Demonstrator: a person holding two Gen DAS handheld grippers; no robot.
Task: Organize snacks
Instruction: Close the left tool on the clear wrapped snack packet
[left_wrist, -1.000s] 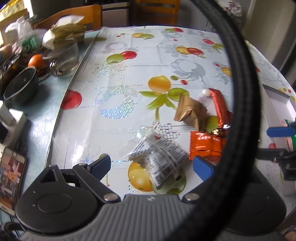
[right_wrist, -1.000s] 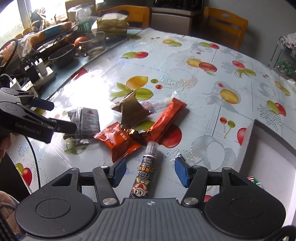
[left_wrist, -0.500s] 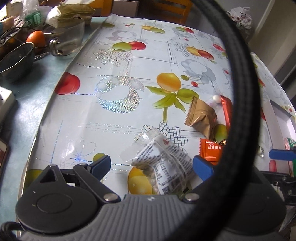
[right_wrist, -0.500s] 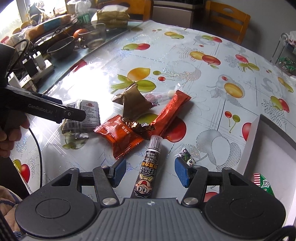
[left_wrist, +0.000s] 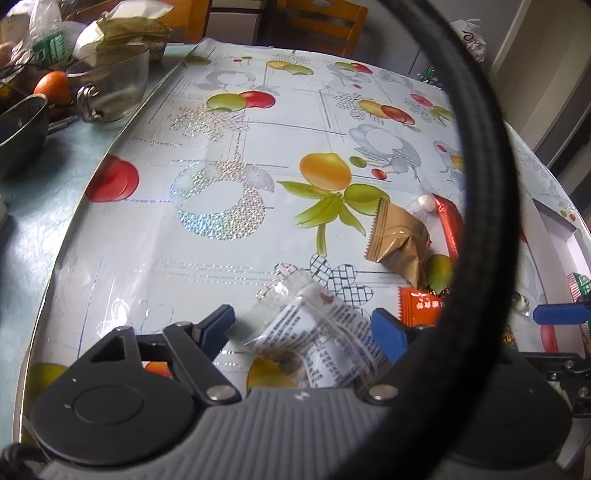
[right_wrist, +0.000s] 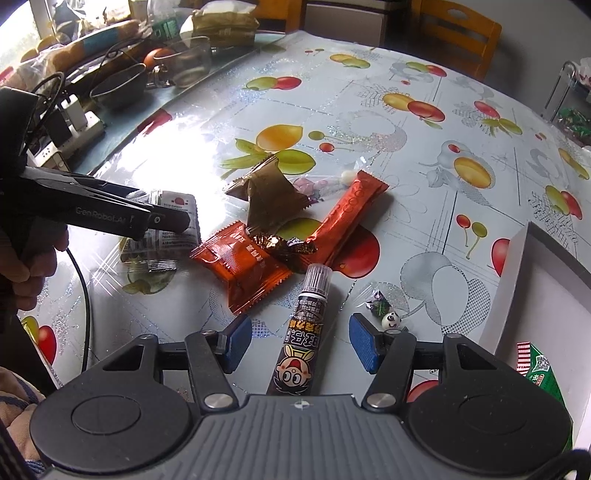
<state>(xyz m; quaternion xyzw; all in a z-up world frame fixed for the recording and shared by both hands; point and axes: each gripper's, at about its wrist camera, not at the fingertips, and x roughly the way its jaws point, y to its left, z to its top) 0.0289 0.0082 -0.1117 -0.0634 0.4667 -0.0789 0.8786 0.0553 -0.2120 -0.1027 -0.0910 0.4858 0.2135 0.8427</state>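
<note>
Snacks lie on the fruit-print tablecloth. My left gripper (left_wrist: 303, 326) is open, its blue pads on either side of a clear packet with printed text (left_wrist: 321, 339); the packet also shows in the right wrist view (right_wrist: 166, 229), under the left gripper (right_wrist: 162, 218). My right gripper (right_wrist: 299, 341) is open around a dark tube snack with a cartoon face (right_wrist: 301, 339) lying on the table. Beyond lie an orange packet (right_wrist: 243, 266), a brown packet (right_wrist: 269, 192), a long red bar (right_wrist: 347, 218) and a small dark foil candy (right_wrist: 284, 245).
A white box (right_wrist: 546, 295) stands at the right with a green packet (right_wrist: 543, 373) inside. Small wrapped candies (right_wrist: 384, 314) lie beside it. A glass cup (left_wrist: 110, 85), a dark bowl (left_wrist: 18, 129), an orange and power strips crowd the left edge. Wooden chairs stand behind the table.
My left gripper has moved forward and down so the clear packet now sits between its pads. My right gripper has advanced a little along the tube snack.
</note>
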